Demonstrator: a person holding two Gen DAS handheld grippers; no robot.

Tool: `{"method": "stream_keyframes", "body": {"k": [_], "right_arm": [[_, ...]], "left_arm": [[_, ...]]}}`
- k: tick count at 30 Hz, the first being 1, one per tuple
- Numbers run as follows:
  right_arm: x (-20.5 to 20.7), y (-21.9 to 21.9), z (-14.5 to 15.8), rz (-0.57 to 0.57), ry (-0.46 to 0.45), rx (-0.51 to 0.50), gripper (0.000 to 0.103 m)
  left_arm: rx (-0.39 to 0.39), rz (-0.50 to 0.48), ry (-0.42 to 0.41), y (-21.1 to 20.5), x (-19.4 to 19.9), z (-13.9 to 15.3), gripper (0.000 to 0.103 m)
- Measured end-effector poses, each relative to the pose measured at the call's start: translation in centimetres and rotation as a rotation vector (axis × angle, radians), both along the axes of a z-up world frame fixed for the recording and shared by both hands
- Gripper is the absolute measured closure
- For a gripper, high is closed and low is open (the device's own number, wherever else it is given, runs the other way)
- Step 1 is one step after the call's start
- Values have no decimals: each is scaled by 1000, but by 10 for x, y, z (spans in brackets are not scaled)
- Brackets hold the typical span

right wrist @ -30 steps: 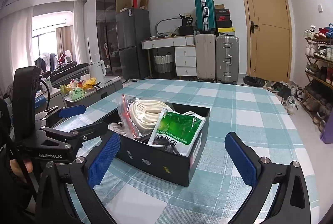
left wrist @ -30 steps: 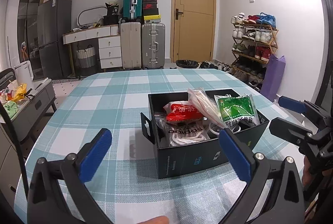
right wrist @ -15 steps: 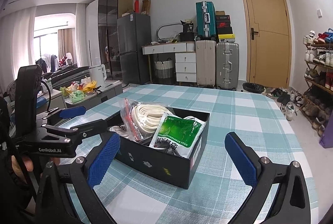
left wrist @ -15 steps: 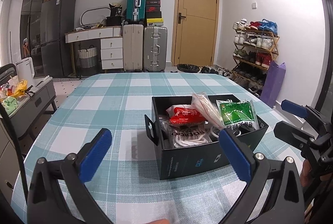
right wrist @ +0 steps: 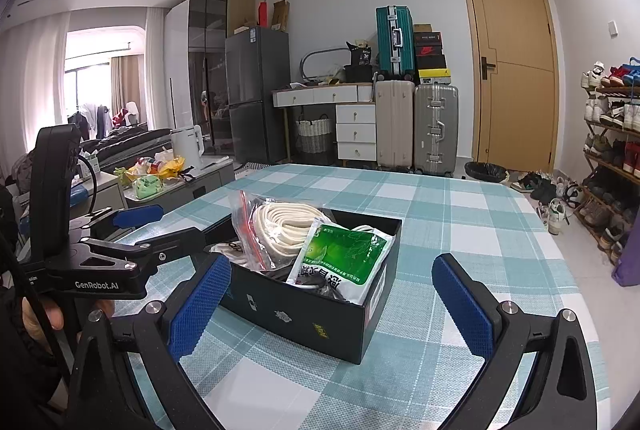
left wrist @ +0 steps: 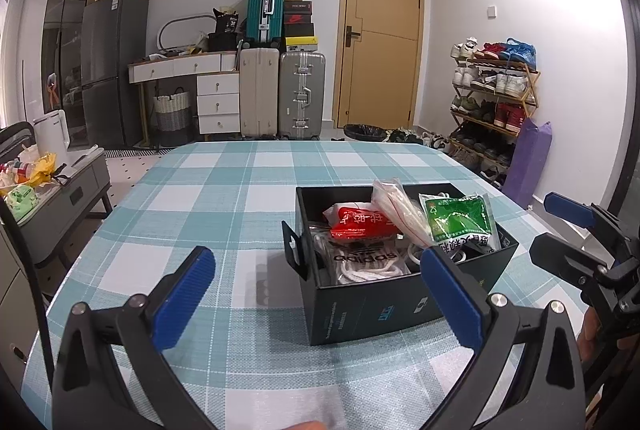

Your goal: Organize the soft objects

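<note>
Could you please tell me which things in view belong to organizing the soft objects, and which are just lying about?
Job:
black box
red packet
green packet
clear bag of cream cord
adidas bag
left gripper and right gripper, both open

Lying about:
suitcases
shoe rack
fridge
door

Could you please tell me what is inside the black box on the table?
The black box holds a red packet, a green packet, a clear bag of cream cord, and white rope under a label. Whatever lies beneath these is covered.
</note>
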State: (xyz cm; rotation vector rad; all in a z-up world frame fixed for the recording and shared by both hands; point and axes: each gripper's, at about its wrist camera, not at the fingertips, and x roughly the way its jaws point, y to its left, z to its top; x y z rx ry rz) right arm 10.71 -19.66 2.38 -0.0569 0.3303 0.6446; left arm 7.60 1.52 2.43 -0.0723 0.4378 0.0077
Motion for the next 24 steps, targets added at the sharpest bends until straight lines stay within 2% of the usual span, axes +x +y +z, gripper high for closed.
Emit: {"method": "stream_keyframes", "body": {"k": [24], "right_arm": [[0,0,0,0,3,-2,1]], "left_arm": [[-1,-3,-22,0,-6,5,0]]}}
